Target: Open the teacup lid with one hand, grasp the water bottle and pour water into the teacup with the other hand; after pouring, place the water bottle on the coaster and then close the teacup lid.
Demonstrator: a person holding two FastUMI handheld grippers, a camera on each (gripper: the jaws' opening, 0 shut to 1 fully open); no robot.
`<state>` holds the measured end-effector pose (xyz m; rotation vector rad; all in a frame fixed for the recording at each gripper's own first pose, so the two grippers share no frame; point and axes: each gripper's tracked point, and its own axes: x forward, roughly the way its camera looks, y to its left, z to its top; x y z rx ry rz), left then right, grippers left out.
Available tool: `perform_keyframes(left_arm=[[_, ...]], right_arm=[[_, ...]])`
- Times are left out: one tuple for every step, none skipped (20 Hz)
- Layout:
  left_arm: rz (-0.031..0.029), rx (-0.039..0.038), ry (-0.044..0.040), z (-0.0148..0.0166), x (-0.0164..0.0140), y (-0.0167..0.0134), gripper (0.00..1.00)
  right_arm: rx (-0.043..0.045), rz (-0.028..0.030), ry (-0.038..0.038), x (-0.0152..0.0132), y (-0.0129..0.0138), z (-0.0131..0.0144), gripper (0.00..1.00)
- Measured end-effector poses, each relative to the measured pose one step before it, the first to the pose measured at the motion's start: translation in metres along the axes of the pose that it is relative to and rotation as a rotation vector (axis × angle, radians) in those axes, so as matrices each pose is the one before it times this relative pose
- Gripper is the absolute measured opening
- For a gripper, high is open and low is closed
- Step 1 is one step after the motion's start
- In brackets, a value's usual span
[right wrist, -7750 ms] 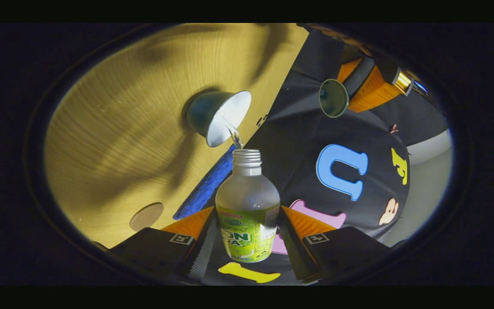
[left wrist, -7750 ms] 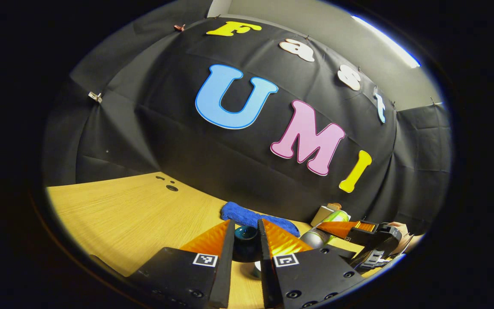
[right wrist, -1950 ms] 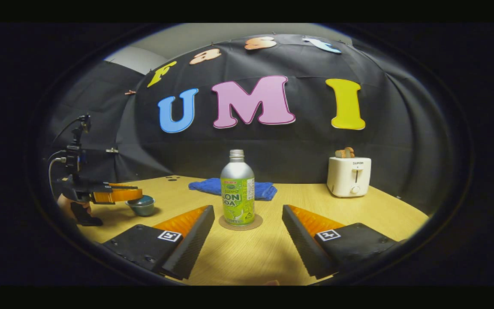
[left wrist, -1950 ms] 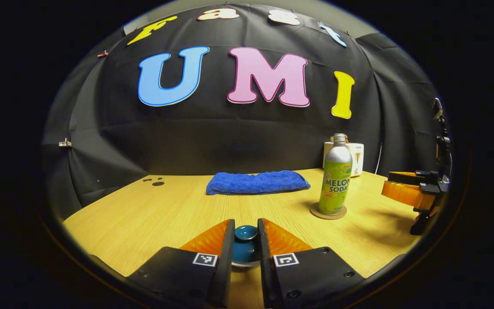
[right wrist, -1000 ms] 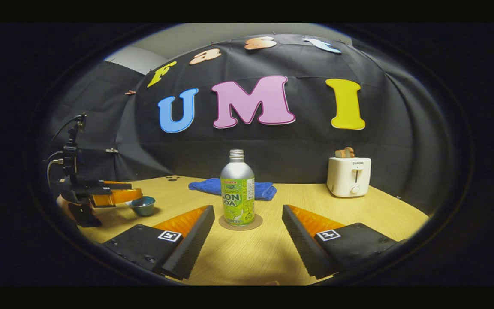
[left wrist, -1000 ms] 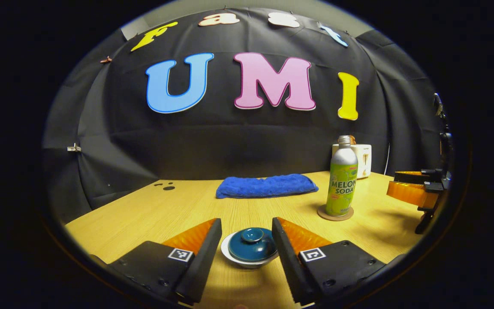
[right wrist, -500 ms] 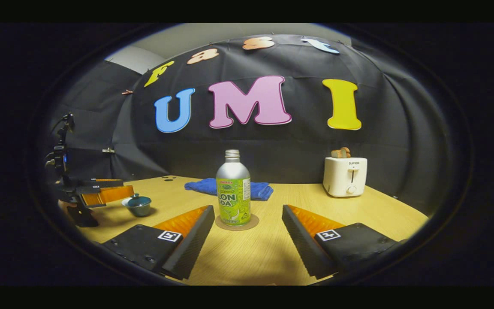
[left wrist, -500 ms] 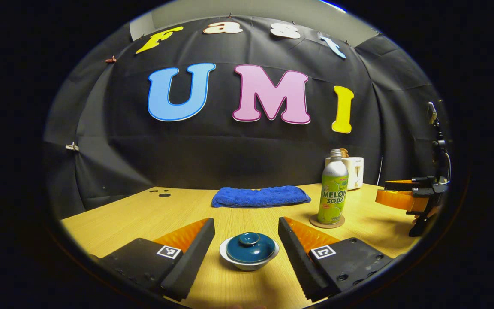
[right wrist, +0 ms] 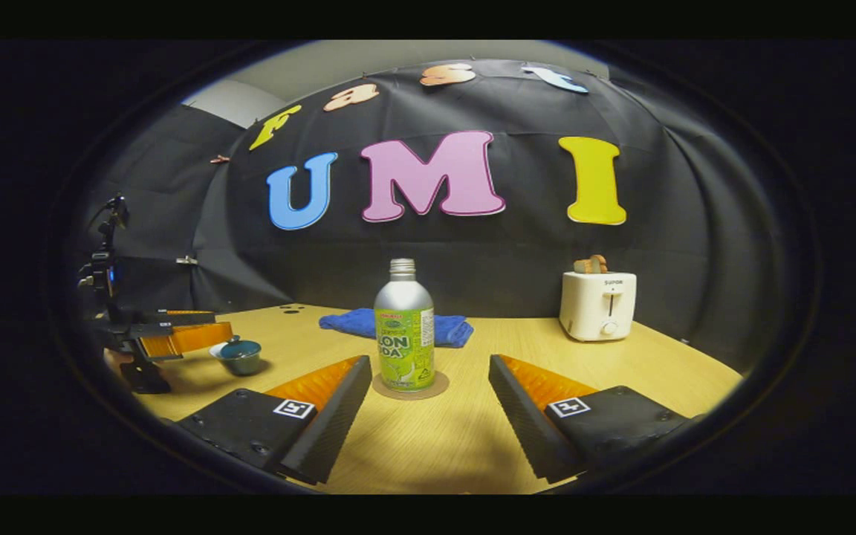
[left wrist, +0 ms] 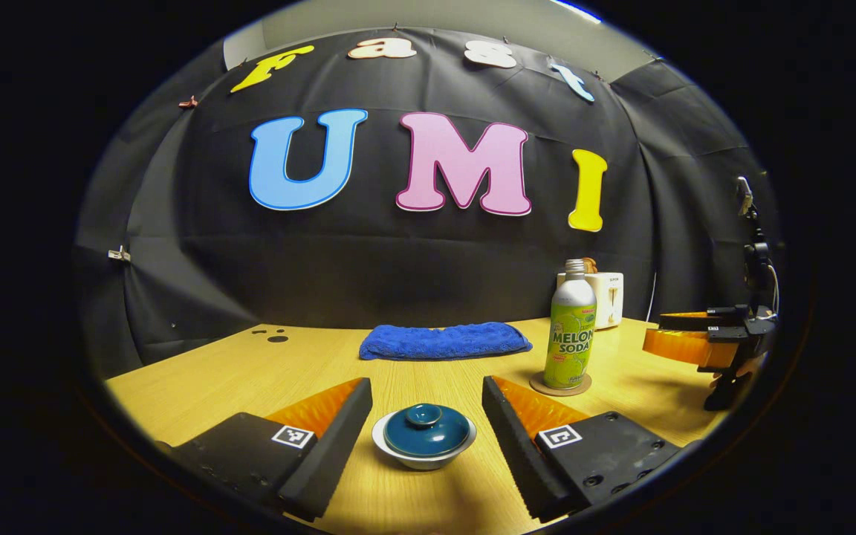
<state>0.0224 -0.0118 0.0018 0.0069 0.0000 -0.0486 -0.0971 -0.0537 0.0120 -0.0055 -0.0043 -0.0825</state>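
A small teacup [left wrist: 423, 453] with its dark blue lid [left wrist: 426, 431] on stands on the wooden table, between the spread fingers of my left gripper [left wrist: 426, 390], which is open and touches nothing. In the right gripper view the same teacup [right wrist: 238, 357] sits at far left beside the left gripper [right wrist: 175, 331]. The green-labelled water bottle [right wrist: 403, 327] stands upright on a round coaster [right wrist: 411, 389], just ahead of my open right gripper [right wrist: 431, 368]. From the left gripper view the bottle [left wrist: 571, 327] and coaster [left wrist: 560, 386] are at right, with the right gripper [left wrist: 677, 338] beyond.
A folded blue cloth [left wrist: 444, 339] lies at the back of the table [left wrist: 264, 364] by the black wall. A white toaster [right wrist: 598, 305] stands at the back right. The table's far left has small dark holes [left wrist: 272, 334].
My left gripper let go of the lid, which now rests on the teacup, and opened and drew back slightly. Earlier, the bottle was poured and set on the coaster; the right gripper stays open.
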Motion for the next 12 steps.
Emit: perform_keyframes(left_arm=[[-0.00026,0.00022,0.00002,-0.00027,0.00006,-0.00026,0.94],[-0.00075,-0.00002,-0.00029,0.00034,0.00000,-0.00023,0.94],[-0.00001,-0.00001,-0.00010,-0.00011,0.00016,-0.00033,0.94],[0.00004,-0.00003,0.00011,0.00028,0.00005,-0.00001,0.94],[0.00023,-0.00030,0.00015,-0.00038,-0.00023,0.00023,0.94],[-0.00001,0.00011,0.00013,0.00028,0.00002,-0.00015,0.94],[0.00010,-0.00016,0.00006,-0.00010,-0.00004,-0.00035,0.94],[-0.00010,0.00006,0.00009,0.00024,0.00010,0.00007,0.94],[0.00003,-0.00007,-0.00010,-0.00023,0.00003,0.00005,0.94],[-0.00003,-0.00002,0.00005,0.00034,-0.00011,-0.00004,0.94],[0.00008,-0.00005,-0.00013,-0.00040,-0.00028,0.00008,0.94],[0.00003,-0.00007,-0.00007,0.00034,0.00026,-0.00017,0.94]], right_arm=[[-0.00035,0.00016,-0.00006,-0.00028,0.00003,0.00019,0.98],[0.00033,-0.00019,0.00028,0.00008,-0.00016,-0.00007,0.98],[-0.00021,0.00011,-0.00020,-0.00008,0.00019,-0.00025,0.98],[0.00037,-0.00061,0.00051,0.00007,-0.00020,-0.00001,0.98],[-0.00067,-0.00254,-0.00009,0.00059,-0.00053,0.00045,0.98],[0.00004,-0.00130,0.00041,0.00127,-0.00006,0.00011,0.98],[-0.00020,-0.00023,-0.00029,-0.00093,-0.00021,0.00009,0.98],[0.00016,-0.00014,0.00010,-0.00055,-0.00024,-0.00021,0.98],[-0.00029,0.00004,-0.00022,-0.00017,0.00051,0.00006,0.98],[0.00038,-0.00023,-0.00009,-0.00006,0.00008,0.00015,0.98],[-0.00033,0.00003,-0.00011,-0.00018,0.00010,-0.00022,0.98],[0.00010,-0.00008,0.00002,-0.00004,-0.00041,-0.00025,0.98]])
